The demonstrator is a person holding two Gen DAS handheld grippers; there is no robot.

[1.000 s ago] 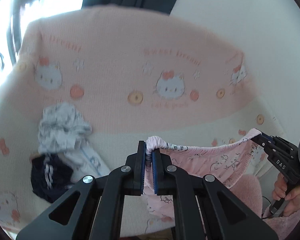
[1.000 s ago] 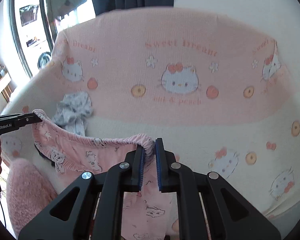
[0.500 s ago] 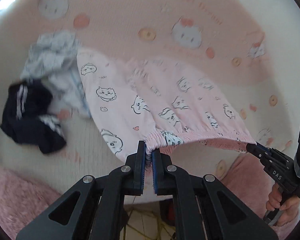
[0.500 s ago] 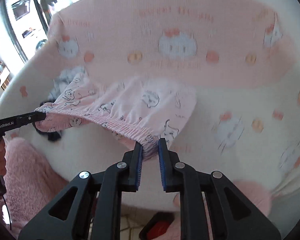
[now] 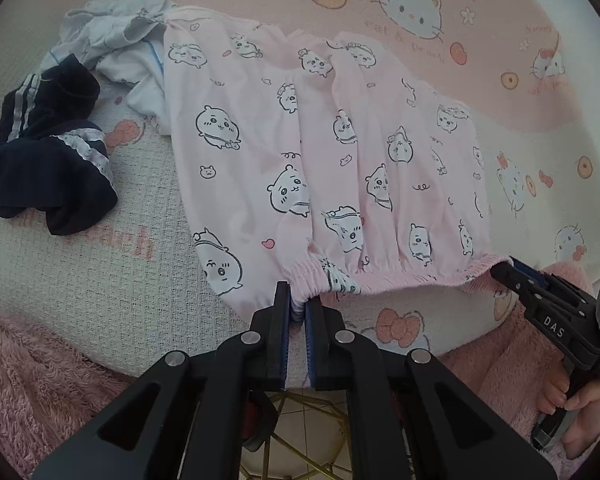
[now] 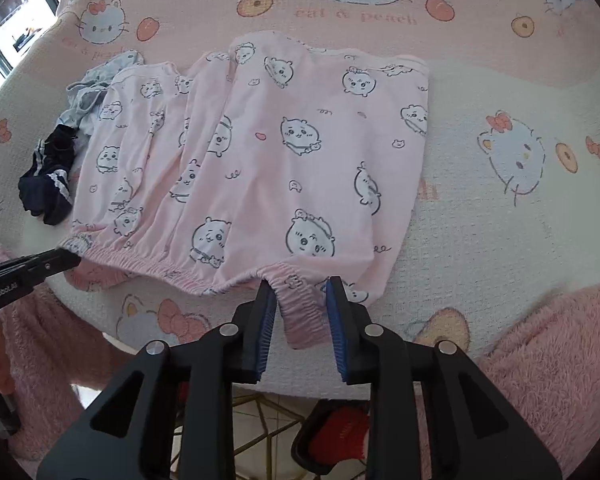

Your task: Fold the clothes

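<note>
Pink shorts with a cartoon print (image 5: 340, 152) lie spread flat on the Hello Kitty blanket (image 5: 80, 280), legs pointing away and the elastic waistband nearest me. My left gripper (image 5: 298, 312) still pinches the waistband's left end, though its jaws are starting to open. In the right wrist view the shorts (image 6: 284, 152) show their right end between the pads of my right gripper (image 6: 300, 300). Its jaws are opening and the pads stand clear of the cloth. Each gripper also shows in the other's view: the right gripper (image 5: 504, 270) and the left gripper (image 6: 66, 258).
A crumpled navy garment with white stripes (image 5: 48, 168) and a white-grey garment (image 5: 112, 36) lie left of the shorts. Fluffy pink fabric (image 6: 540, 340) borders the blanket's near edge. A hand (image 5: 572, 404) holds the right gripper's handle. A red object (image 6: 340, 432) sits on the floor below.
Both grippers came down and tilted steeply, so the shorts went from hanging by the waistband to lying flat on the blanket. The right jaws have parted off the waistband.
</note>
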